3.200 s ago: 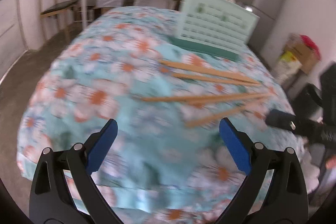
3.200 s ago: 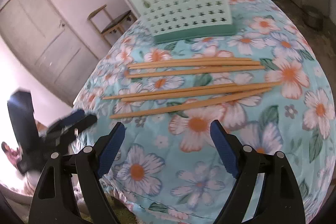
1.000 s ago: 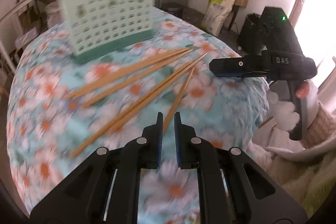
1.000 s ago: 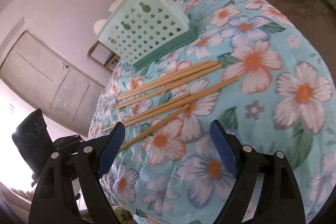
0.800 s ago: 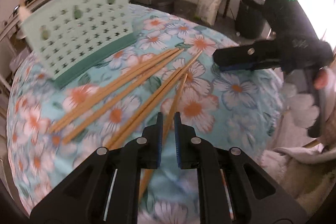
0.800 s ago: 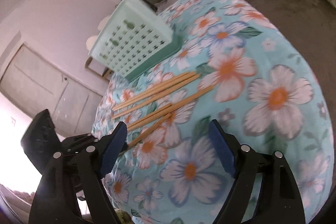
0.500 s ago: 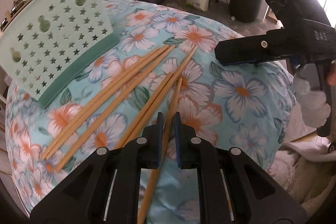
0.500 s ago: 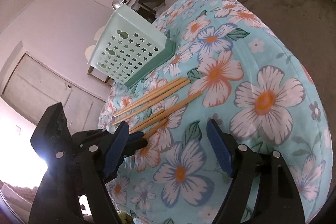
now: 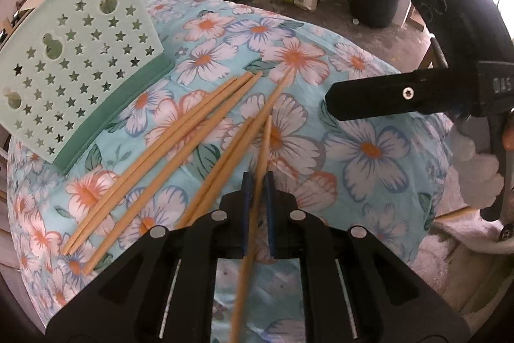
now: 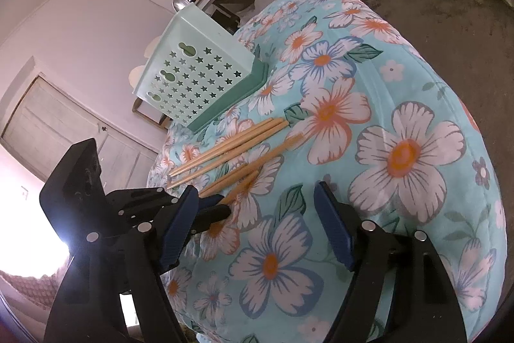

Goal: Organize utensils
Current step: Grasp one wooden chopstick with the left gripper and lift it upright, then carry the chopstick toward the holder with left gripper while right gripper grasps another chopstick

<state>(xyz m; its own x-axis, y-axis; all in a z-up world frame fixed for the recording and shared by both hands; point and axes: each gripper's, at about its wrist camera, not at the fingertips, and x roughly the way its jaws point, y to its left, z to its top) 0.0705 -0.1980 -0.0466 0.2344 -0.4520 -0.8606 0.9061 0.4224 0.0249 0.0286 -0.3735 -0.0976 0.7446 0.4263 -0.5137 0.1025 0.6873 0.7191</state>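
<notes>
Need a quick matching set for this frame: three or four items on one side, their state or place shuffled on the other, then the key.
Column 1
1. left gripper
2. right gripper
3. mint star-holed basket
4. four loose chopsticks

Column 2
A. lying flat on the floral tablecloth
B. fingers spread wide, nothing between them
C. standing at the far side of the table, beyond the chopsticks
D. fingers closed on one chopstick

Pairs: 1-D, 2-B, 3-C, 4-A
</notes>
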